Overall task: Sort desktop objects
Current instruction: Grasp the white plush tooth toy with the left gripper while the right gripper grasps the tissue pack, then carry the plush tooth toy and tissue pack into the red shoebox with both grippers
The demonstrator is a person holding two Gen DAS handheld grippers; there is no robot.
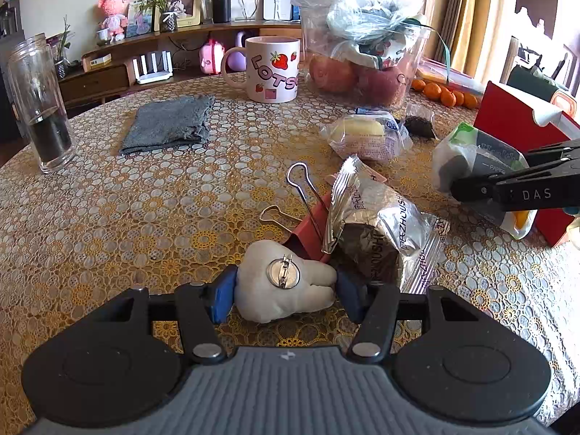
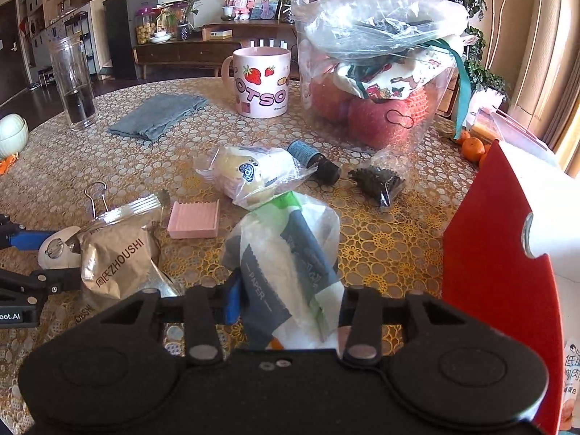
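Right between my left gripper (image 1: 286,295) jaws sits the plush tooth pin (image 1: 281,290), both blue pads pressed into its sides, so that one's clamped. It's soft and squishy, basically weightless, and the metal pin back faces up at me, so I'd keep squeezing the stuffed body and stay off the clasp.

Going big to small on the rest: the tissue pack (image 2: 290,264) is the largest thing I'm holding, caught between the right gripper (image 2: 286,311) jaws, which are closed on its lower end. Light, crinkly and slippery wrap, so I reckon it could slide out if I swing it fast; a grip across the thick middle would be safer.

Just ahead of the left jaws and to their right lies the silver snack bag (image 1: 377,224), puffy and crushable. Touching the tooth, straight ahead, is the red binder clip (image 1: 308,224), stiff, small, easy by its wire handles.
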